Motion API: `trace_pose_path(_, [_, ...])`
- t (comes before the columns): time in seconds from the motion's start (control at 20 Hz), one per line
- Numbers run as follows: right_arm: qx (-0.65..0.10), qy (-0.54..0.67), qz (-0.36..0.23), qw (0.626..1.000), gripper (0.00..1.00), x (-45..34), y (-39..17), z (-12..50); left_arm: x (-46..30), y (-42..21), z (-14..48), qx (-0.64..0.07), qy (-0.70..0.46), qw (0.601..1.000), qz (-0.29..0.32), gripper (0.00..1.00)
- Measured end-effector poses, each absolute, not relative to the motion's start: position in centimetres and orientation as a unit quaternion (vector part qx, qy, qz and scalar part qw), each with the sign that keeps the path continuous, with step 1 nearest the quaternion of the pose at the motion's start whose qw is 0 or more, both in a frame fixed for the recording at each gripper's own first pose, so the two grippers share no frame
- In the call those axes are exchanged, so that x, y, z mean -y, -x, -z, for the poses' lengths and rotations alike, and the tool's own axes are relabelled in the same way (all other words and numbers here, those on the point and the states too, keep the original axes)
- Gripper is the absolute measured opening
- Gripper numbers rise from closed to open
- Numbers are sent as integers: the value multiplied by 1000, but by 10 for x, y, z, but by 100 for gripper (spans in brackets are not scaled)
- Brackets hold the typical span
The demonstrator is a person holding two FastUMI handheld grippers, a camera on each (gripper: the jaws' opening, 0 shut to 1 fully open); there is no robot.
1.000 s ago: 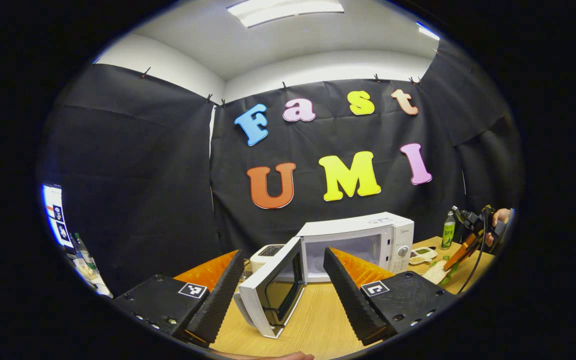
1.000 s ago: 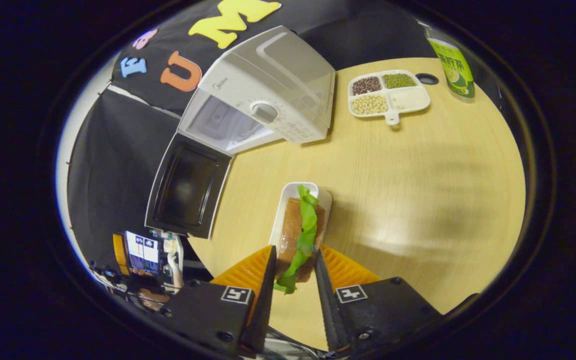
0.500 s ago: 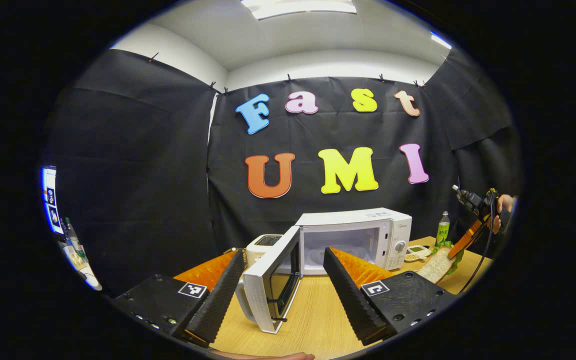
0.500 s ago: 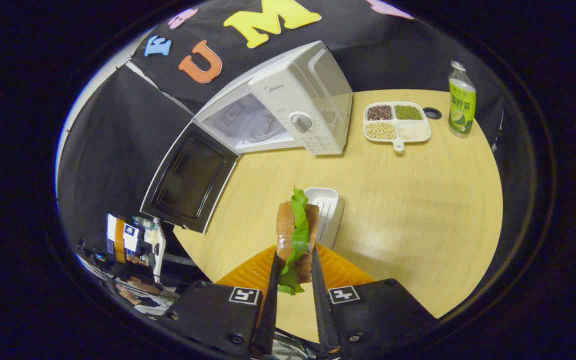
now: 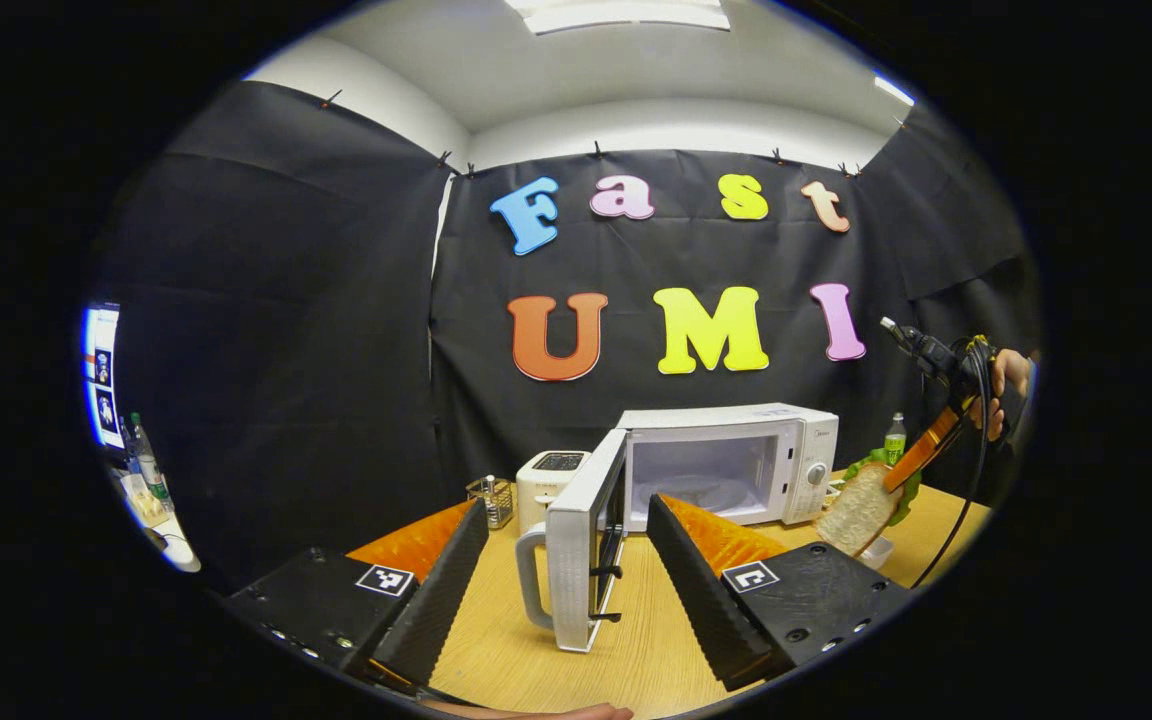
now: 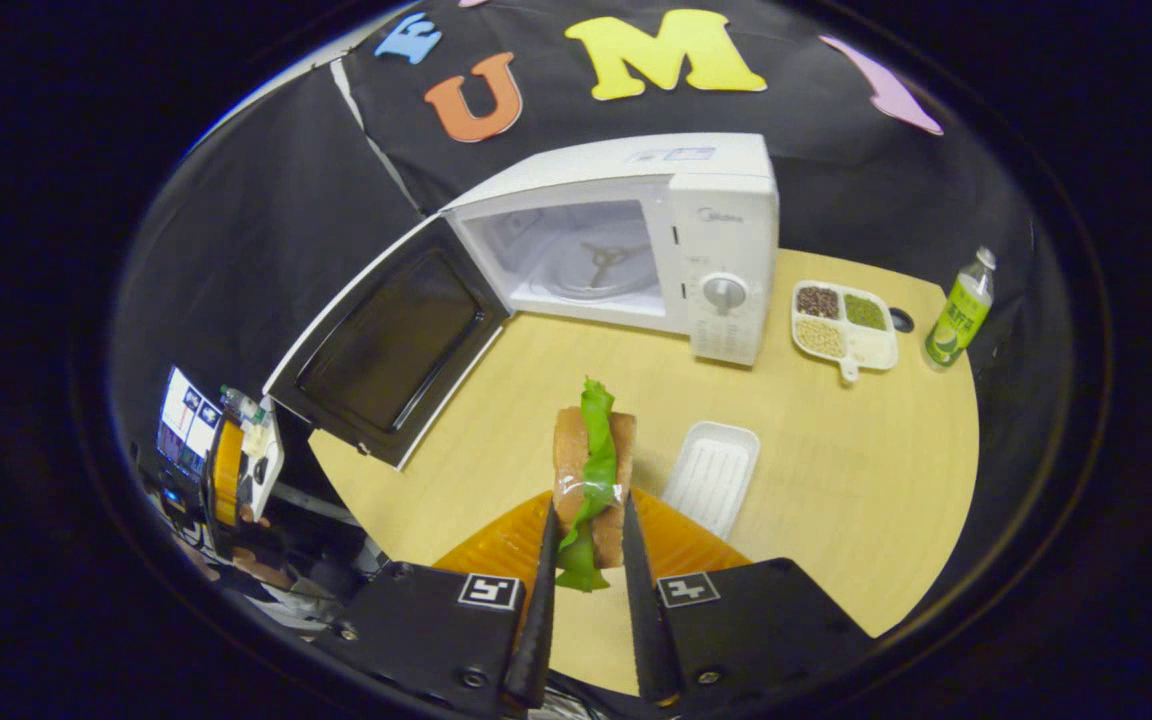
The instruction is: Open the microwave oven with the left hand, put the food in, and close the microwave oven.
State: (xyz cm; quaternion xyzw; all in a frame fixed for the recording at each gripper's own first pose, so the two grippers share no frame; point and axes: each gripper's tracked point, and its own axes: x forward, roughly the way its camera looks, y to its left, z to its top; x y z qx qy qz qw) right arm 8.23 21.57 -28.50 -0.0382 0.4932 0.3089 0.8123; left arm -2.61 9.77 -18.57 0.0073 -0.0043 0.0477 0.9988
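Your right tool (image 6: pixel 584 545) is clamped on the sandwich (image 6: pixel 591 470), both fingers pressing its bread sides, lettuce sticking out the middle. The sandwich is off the tabletop (image 6: pixel 836 480), held up in the air in front of the microwave (image 6: pixel 656 235), well apart from it. The empty white tray (image 6: pixel 711 475) sits on the tabletop just beside the sandwich. The microwave door (image 6: pixel 391 340) is swung wide open, cavity and turntable visible. Your left tool (image 5: pixel 561 570) is spread open and grips nothing; the door's edge (image 5: pixel 576 555) stands between its fingers in the left gripper view, farther off. The divided bean dish (image 6: pixel 841 325) and green bottle (image 6: pixel 958 312) sit right of the microwave. A toaster (image 5: pixel 548 475) stands left of it.
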Motion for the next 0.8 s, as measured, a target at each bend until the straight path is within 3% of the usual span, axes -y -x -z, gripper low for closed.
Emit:
trace_pose_path(0.1, [-481,52,-303,821,29,-246,-89,294,-112,28,186,11,-9,998,-56,96])
trace_pose_path(0.15, [-473,57,-294,828,37,-261,-94,299,-120,28,187,12,-9,998,-60,96])
trace_pose_path(0.3, [-441,47,-277,852,37,-309,-113,308,-133,27,196,11,-4,998,-68,96])
trace_pose_path(0.7, [-301,-135,-204,922,37,-386,-192,313,-144,21,202,8,18,998,-60,95])
trace_pose_path(0.75, [-269,-158,-194,930,37,-389,-205,311,-145,19,203,7,20,998,-57,86])
trace_pose_path(0.8, [-238,-182,-182,937,37,-391,-218,307,-146,17,203,8,19,998,-59,85])
